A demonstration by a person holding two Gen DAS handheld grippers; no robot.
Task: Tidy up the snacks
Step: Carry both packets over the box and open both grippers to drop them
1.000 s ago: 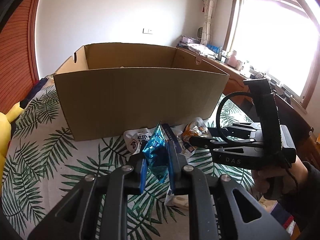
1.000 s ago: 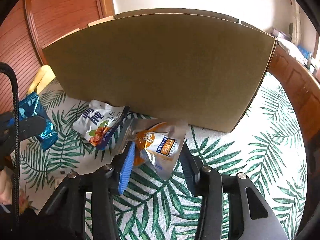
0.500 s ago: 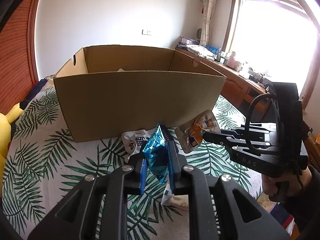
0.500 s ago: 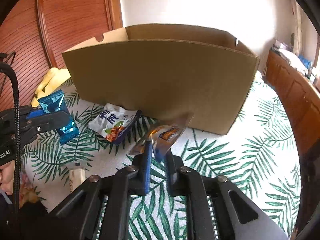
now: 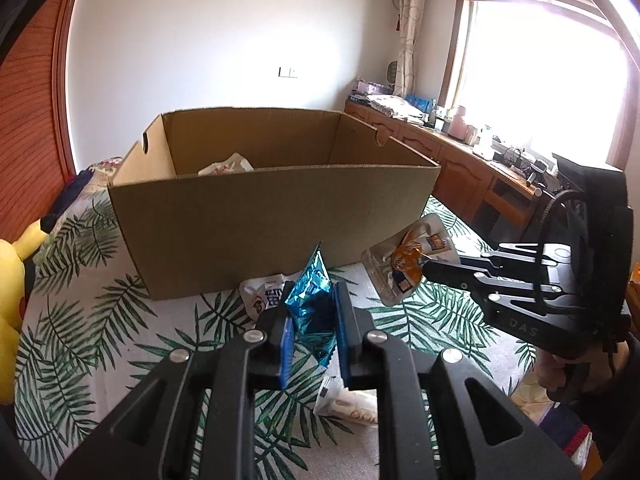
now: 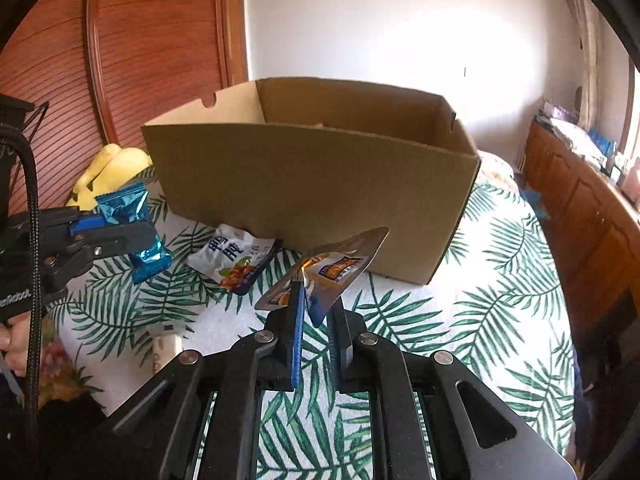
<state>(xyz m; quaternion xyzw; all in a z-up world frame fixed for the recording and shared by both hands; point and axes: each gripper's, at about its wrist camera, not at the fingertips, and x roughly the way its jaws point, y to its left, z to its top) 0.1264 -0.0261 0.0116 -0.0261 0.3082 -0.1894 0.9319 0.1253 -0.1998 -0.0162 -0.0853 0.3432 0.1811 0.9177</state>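
Note:
My left gripper (image 5: 312, 316) is shut on a shiny blue snack packet (image 5: 310, 300) and holds it above the table; the packet also shows in the right wrist view (image 6: 134, 226). My right gripper (image 6: 316, 308) is shut on a silver and orange snack pouch (image 6: 336, 266), lifted off the table; the pouch also shows in the left wrist view (image 5: 408, 264). An open cardboard box (image 5: 272, 216) stands behind both, with a white packet (image 5: 228, 166) inside. The box also shows in the right wrist view (image 6: 312, 184).
A white and blue snack bag (image 6: 234, 258) lies on the palm-leaf tablecloth (image 6: 480, 300) by the box front. A small white packet (image 5: 346, 402) lies nearer me. A yellow plush toy (image 5: 10, 268) sits at the left. A wooden sideboard (image 5: 472, 168) runs along the right.
My right gripper closed on the orange pouch and lifted it off the table. Both grippers have risen, so the inside of the box now shows.

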